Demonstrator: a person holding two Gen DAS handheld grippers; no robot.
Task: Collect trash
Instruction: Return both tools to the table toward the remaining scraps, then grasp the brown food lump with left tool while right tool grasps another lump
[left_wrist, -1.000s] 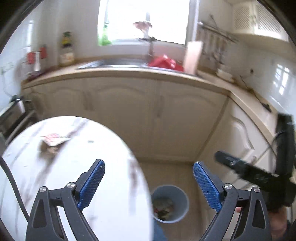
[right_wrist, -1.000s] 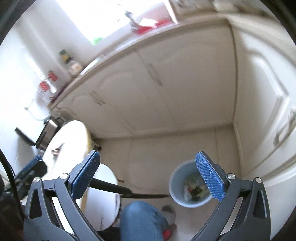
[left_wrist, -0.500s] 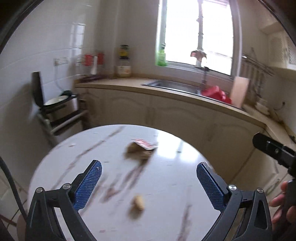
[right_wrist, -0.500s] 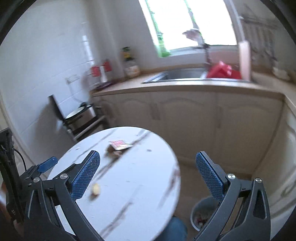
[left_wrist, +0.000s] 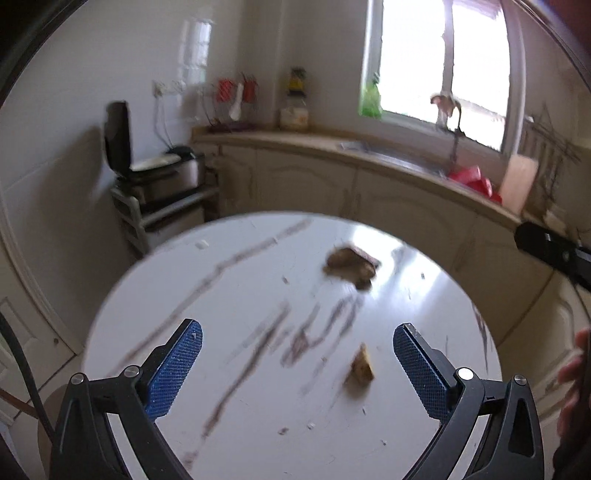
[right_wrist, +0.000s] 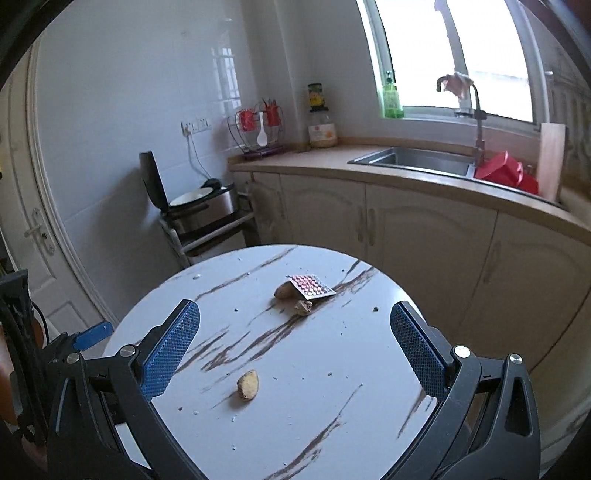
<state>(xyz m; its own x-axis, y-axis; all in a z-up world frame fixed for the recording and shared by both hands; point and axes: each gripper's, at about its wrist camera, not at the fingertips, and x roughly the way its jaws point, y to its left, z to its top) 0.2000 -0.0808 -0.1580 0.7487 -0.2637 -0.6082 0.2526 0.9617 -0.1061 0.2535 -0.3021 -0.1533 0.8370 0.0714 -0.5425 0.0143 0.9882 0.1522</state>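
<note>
Both views now face round marble table (right_wrist: 332, 406); bin, in view a second ago, no longer seen. Left gripper (left_wrist: 297, 369) spread wide, empty, above table. Right gripper (right_wrist: 294, 350) spread wide, empty. Yellowish scrap (right_wrist: 248, 384) lies near table middle, nearer than half second ago. Foil blister pack (right_wrist: 311, 285) rests on brown scraps (right_wrist: 291, 297) farther back.

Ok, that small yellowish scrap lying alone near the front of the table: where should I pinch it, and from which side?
Come straight down from above and pinch the yellowish scrap across its narrow width. It is a small oval lump lying flat on the round table, apart from everything else. Both grippers are open; the left gripper looks closest.
</note>
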